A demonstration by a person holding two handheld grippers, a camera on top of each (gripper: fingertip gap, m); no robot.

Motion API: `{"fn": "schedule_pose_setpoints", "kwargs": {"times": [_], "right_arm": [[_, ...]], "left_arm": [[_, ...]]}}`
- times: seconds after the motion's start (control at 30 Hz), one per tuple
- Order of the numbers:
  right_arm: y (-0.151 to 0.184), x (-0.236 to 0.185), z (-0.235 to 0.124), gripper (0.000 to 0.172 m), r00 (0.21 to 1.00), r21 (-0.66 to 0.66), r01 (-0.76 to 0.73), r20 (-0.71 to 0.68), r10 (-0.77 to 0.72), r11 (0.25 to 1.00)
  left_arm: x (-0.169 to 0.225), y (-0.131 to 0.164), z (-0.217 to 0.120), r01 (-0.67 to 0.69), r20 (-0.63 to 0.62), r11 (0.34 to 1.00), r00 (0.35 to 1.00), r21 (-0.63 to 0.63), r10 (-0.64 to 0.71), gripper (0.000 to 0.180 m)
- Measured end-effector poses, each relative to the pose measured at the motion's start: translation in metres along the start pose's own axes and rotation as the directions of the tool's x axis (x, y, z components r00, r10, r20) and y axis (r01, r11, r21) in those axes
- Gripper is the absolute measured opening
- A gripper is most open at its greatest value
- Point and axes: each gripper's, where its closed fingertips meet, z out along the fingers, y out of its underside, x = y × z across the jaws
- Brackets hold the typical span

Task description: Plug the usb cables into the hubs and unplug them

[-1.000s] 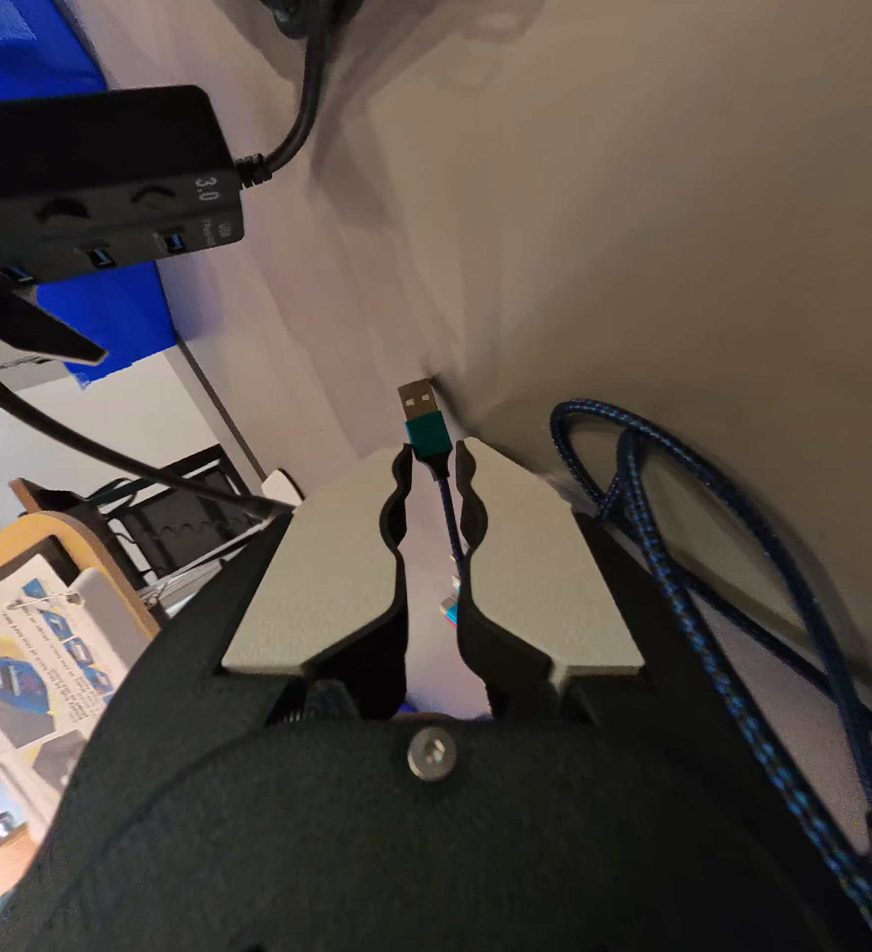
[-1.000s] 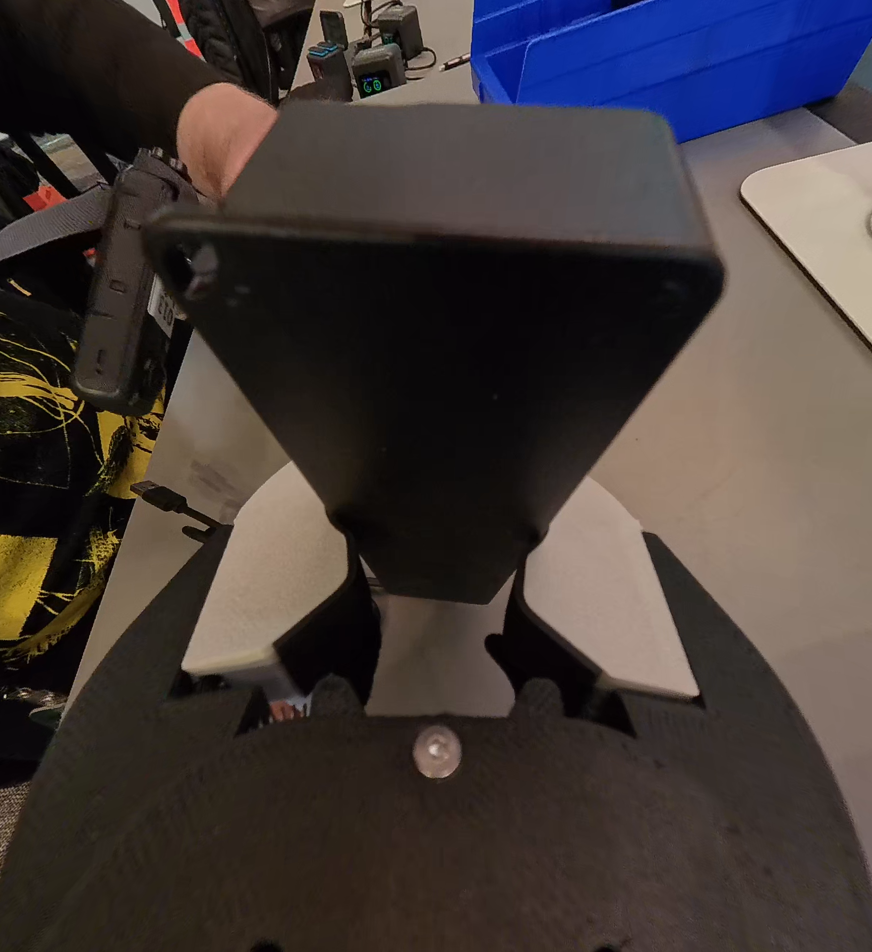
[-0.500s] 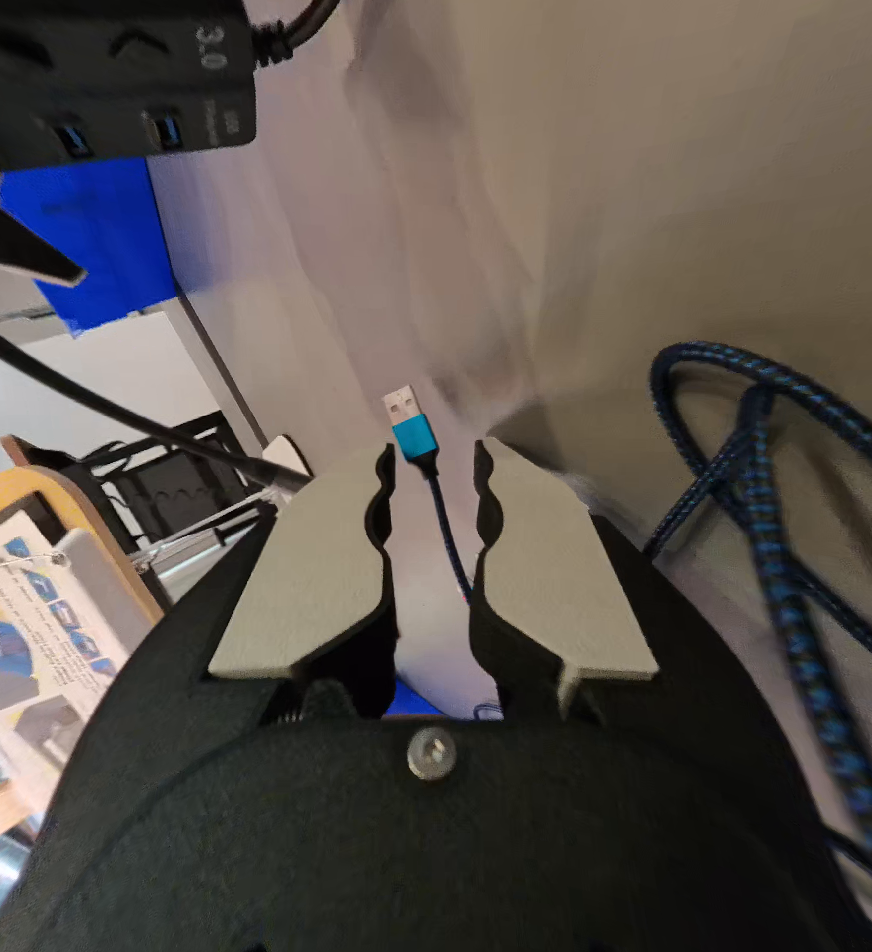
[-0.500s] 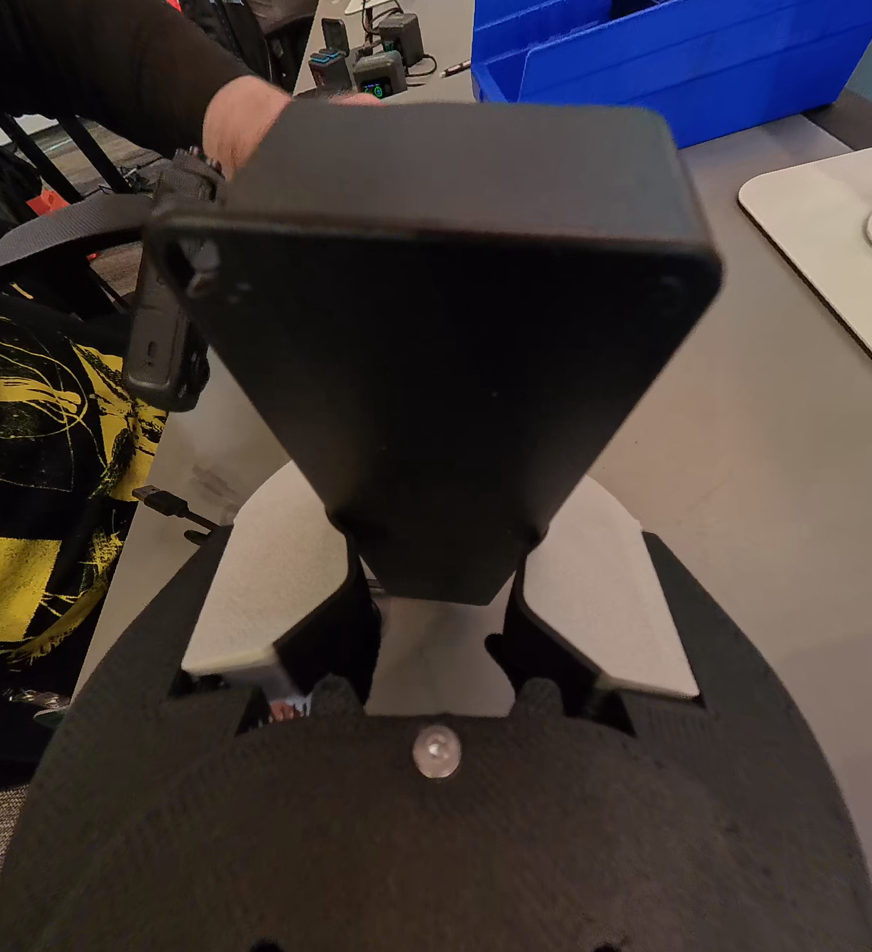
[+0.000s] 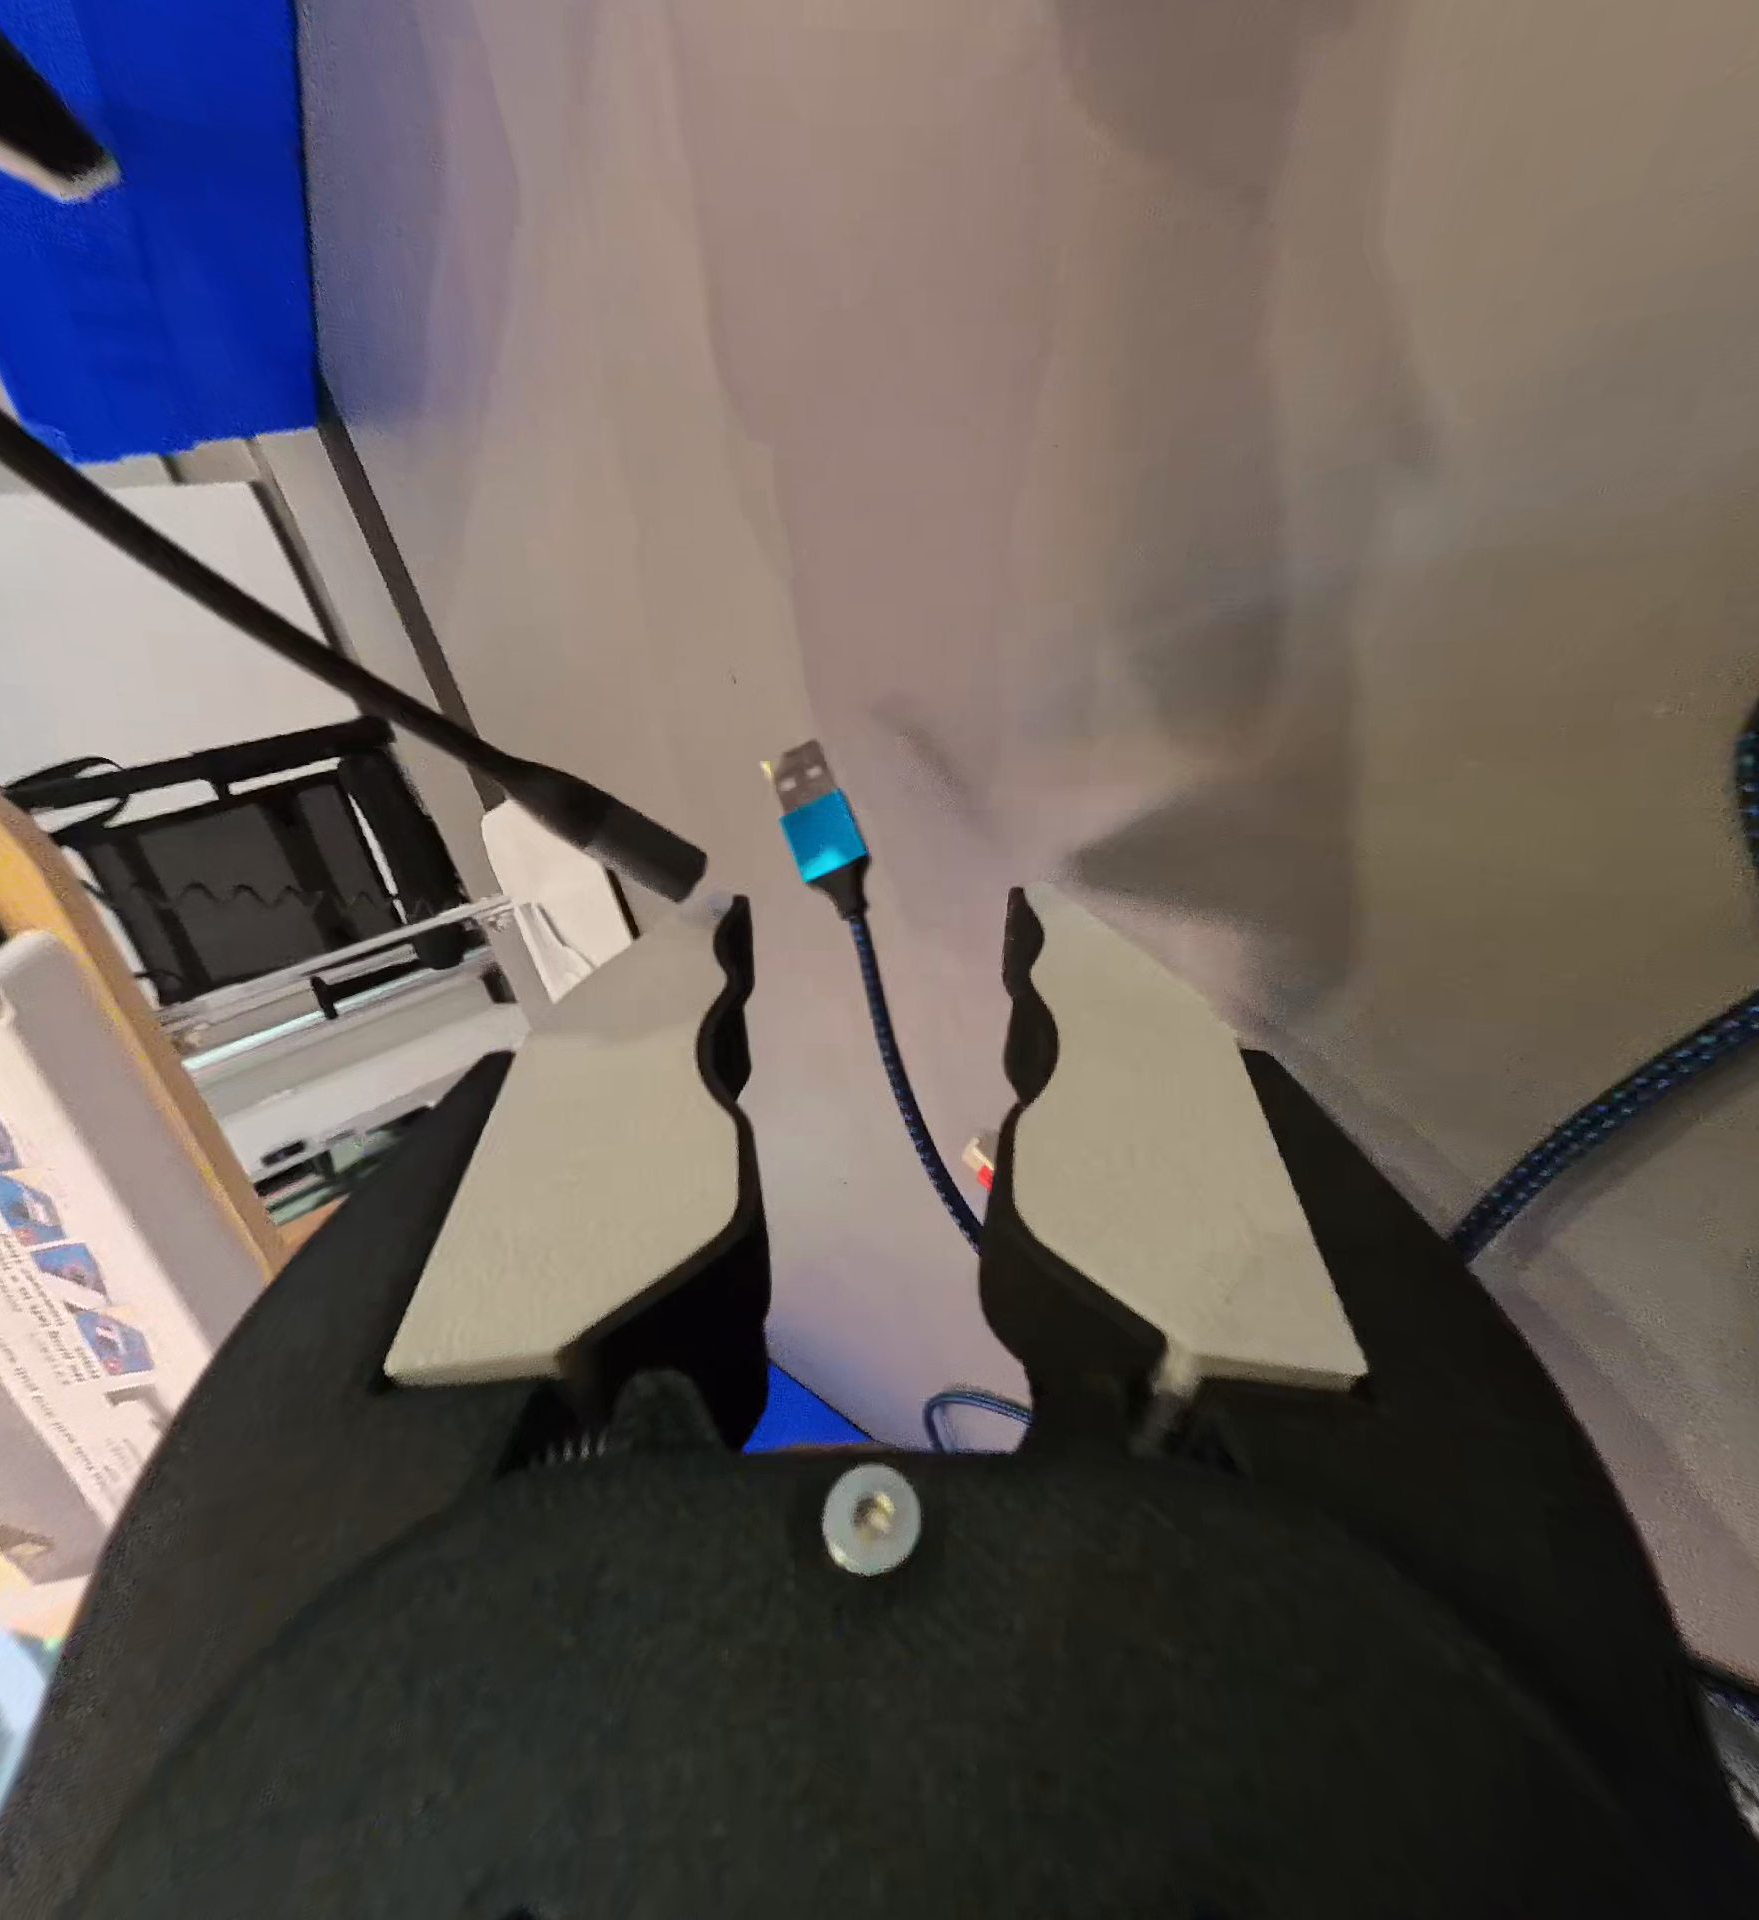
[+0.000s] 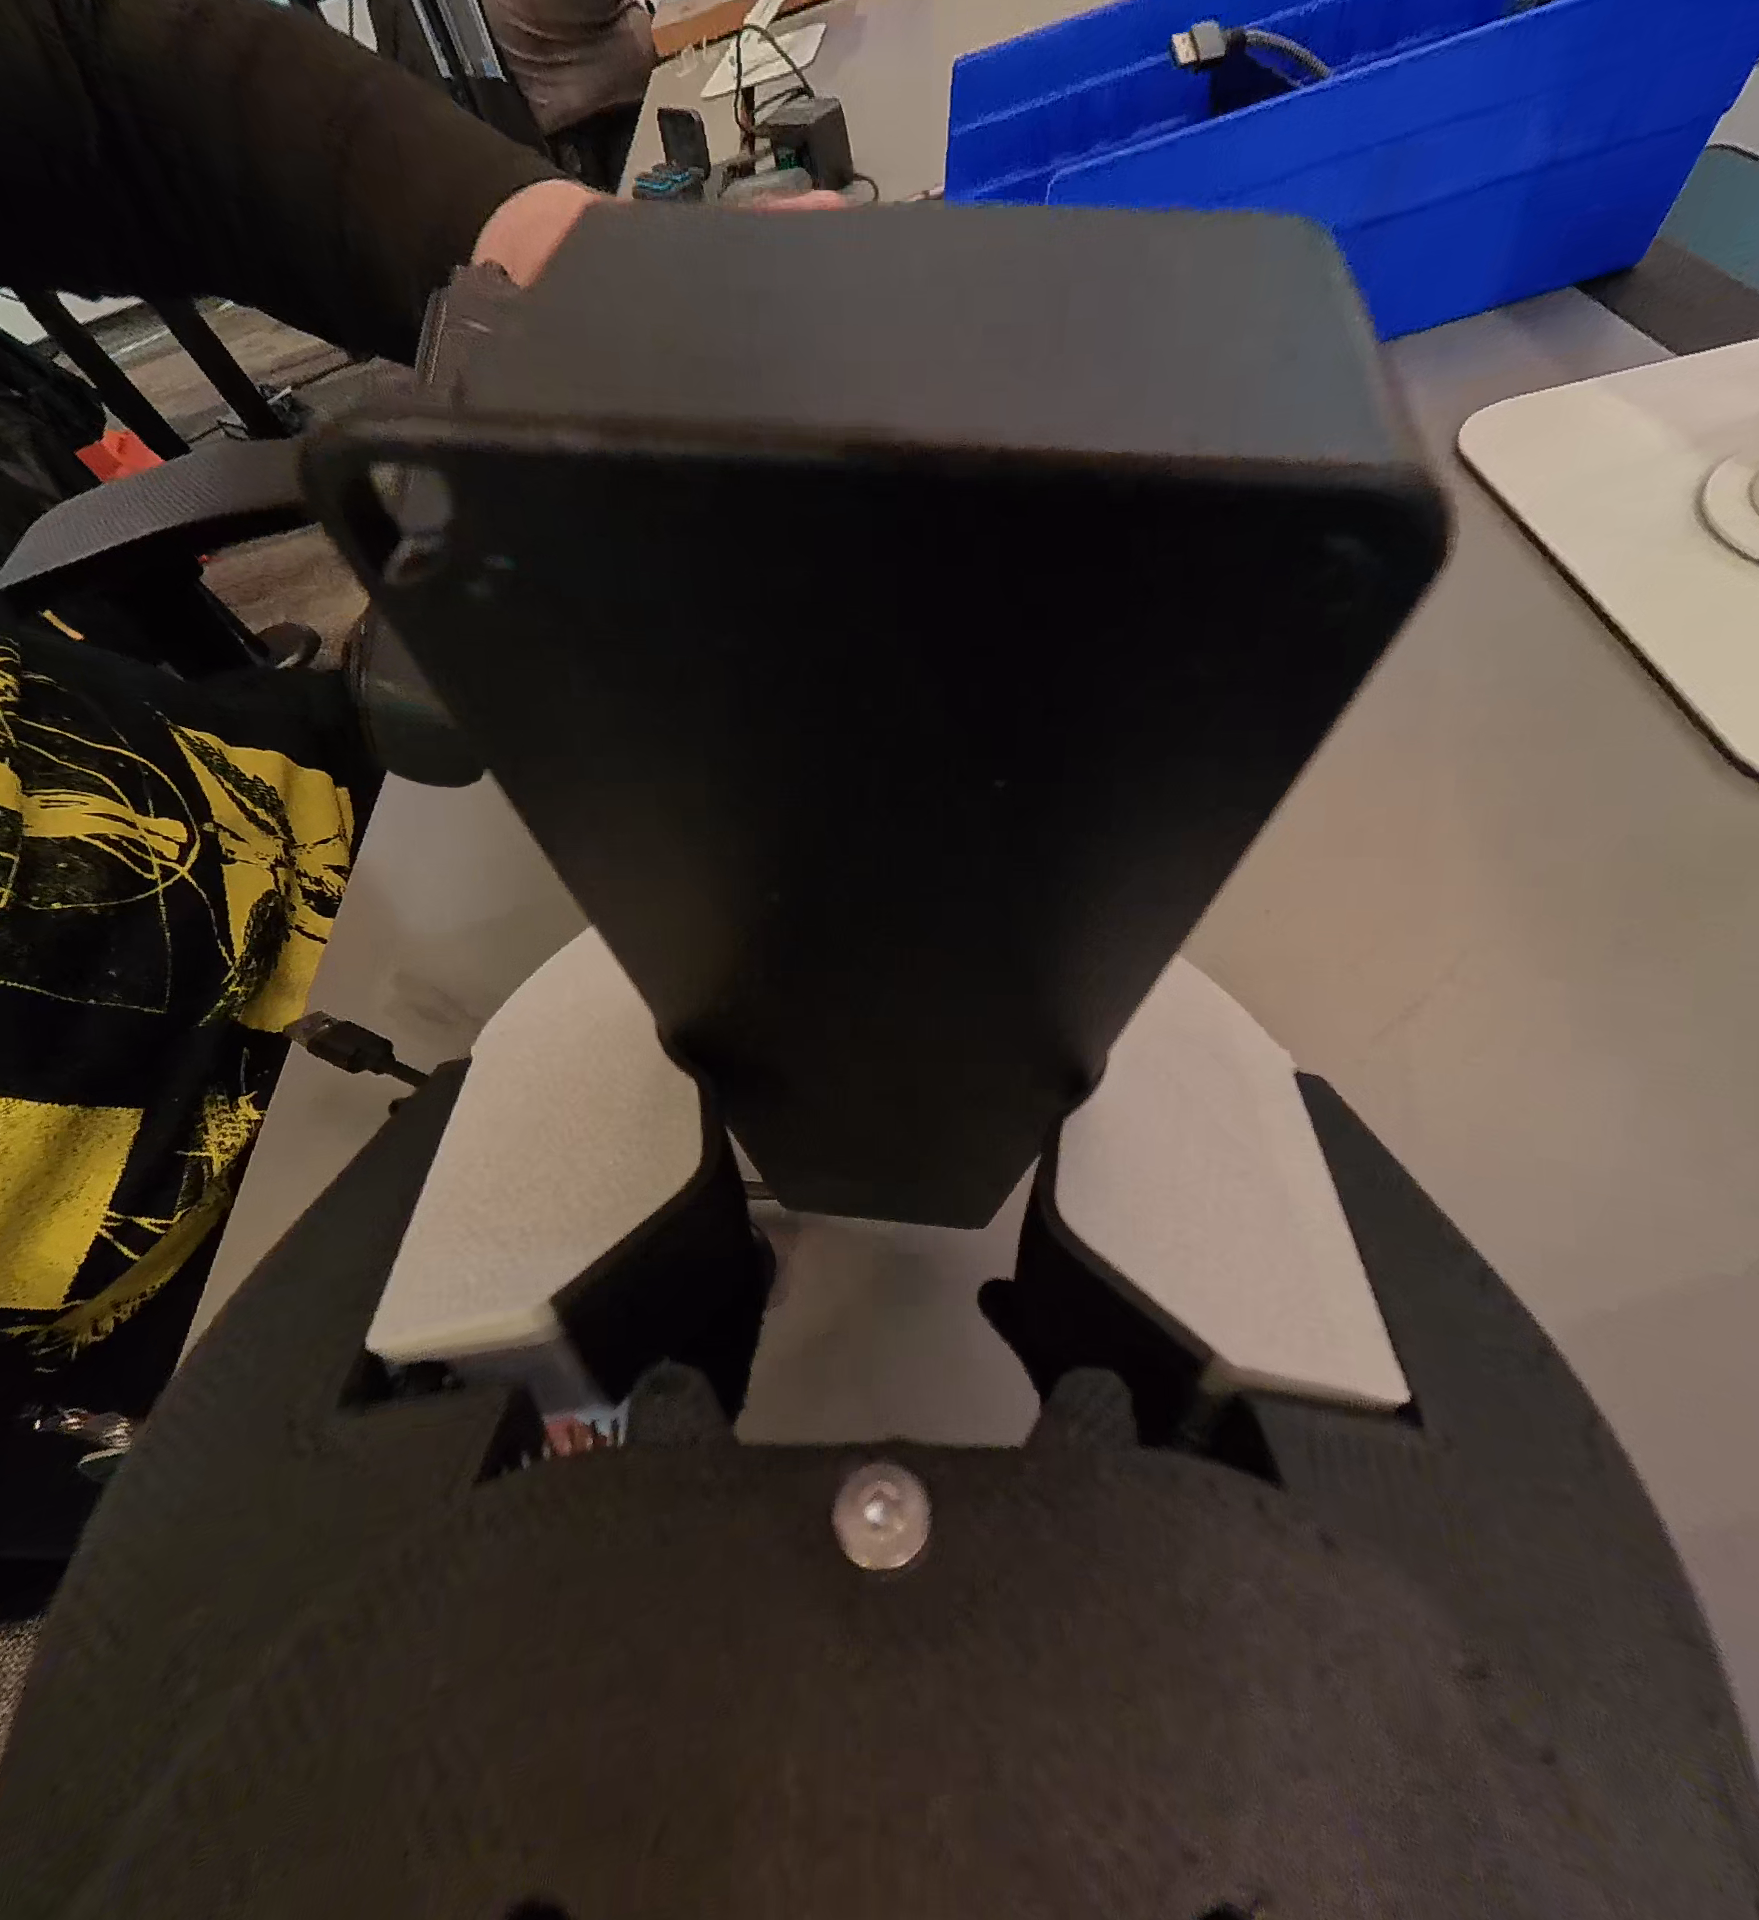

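Since earlier, our left gripper (image 5: 870,914) jaws have spread, freeing the blue USB plug (image 5: 821,831). Right gripper (image 6: 880,1122) clamps the black hub (image 6: 875,665). Next: regrasp, align.

Left gripper (image 5: 873,914) – jaws spread wide, pale fingers (image 5: 626,1122) apart, nothing pressed between pads. Right gripper (image 6: 880,1101) – fingertips hidden behind black slab it carries, jaws set wide on slab's narrow end. Dark-sleeved hand (image 6: 532,223) reaches in at upper left of right wrist view.
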Motion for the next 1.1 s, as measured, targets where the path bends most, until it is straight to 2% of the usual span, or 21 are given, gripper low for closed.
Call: {"fn": "schedule_pose_setpoints", "kwargs": {"times": [0.07,0.13,0.33,0.57,0.63,0.7,0.87,0.93,1.1], "right_arm": [[-0.001,0.002,-0.003,0.065,1.0,0.008,-0.003,-0.008,0.003,1.0],[-0.002,0.002,-0.004,0.064,1.0,0.015,-0.006,-0.008,0.006,1.0],[-0.002,0.002,-0.005,0.063,1.0,0.014,-0.003,-0.009,0.004,1.0],[-0.003,0.003,-0.007,0.064,1.0,0.021,-0.003,-0.014,0.004,1.0],[-0.003,0.003,-0.007,0.064,1.0,0.02,-0.004,-0.016,0.004,1.0],[-0.003,0.003,-0.007,0.064,1.0,0.023,-0.006,-0.015,0.006,1.0],[-0.003,0.003,-0.007,0.064,1.0,0.023,-0.008,-0.016,0.008,1.0],[-0.003,0.003,-0.007,0.064,1.0,0.022,-0.009,-0.016,0.009,1.0],[-0.004,0.003,-0.008,0.064,1.0,0.026,-0.01,-0.016,0.01,1.0]], "left_arm": [[0.001,0.004,0.004,-0.013,-0.018,0.999,1.0,-0.031,0.012,0.047],[0.004,0.009,0.011,-0.012,-0.047,0.998,0.999,-0.061,0.01,0.038],[-0.013,0.029,0.021,0.062,-0.068,0.99,0.995,-0.127,-0.071,0.058],[-0.02,0.054,0.029,0.146,-0.085,0.969,0.982,-0.201,-0.166,0.059],[-0.03,0.058,0.027,0.191,-0.061,0.965,0.977,-0.18,-0.205,0.056],[-0.036,0.066,0.023,0.26,-0.064,0.947,0.959,-0.188,-0.276,0.056],[-0.031,0.102,0.024,0.313,-0.077,0.906,0.935,-0.284,-0.347,0.059],[-0.027,0.107,0.025,0.35,-0.085,0.896,0.919,-0.273,-0.384,0.059],[-0.022,0.126,0.027,0.515,-0.097,0.817,0.828,-0.262,-0.553,0.061]]}}
